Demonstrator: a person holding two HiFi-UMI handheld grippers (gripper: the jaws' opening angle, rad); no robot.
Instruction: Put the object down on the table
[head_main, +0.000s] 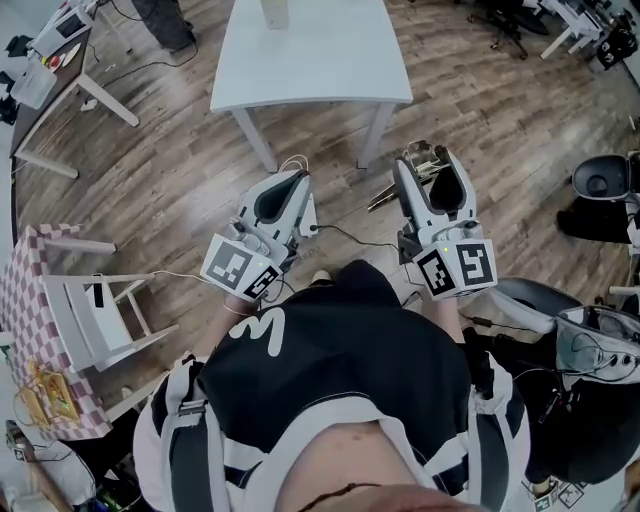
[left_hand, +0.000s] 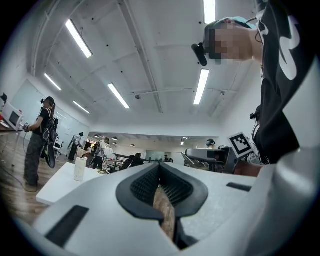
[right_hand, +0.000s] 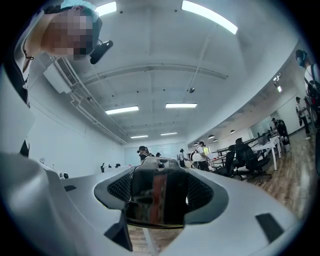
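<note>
My right gripper (head_main: 428, 162) is shut on a shiny dark metal object (right_hand: 156, 192) that fills the space between its jaws; a metal end of the object (head_main: 384, 196) sticks out to the left below the jaws. What the object is cannot be told. My left gripper (head_main: 288, 184) is shut with nothing in it, and only a thin slit of wood floor shows between its pads (left_hand: 150, 184). Both grippers are held close to my body, above the floor and short of the white table (head_main: 310, 55). The table (left_hand: 57, 182) also shows low at the left in the left gripper view.
A white cylinder (head_main: 275, 12) stands at the table's far edge and appears again as a cup (left_hand: 80, 169). A white chair (head_main: 100, 310) and a checkered cloth (head_main: 25, 300) are at my left. An office chair (head_main: 602, 180) is at the right. A person (left_hand: 39, 140) stands further off.
</note>
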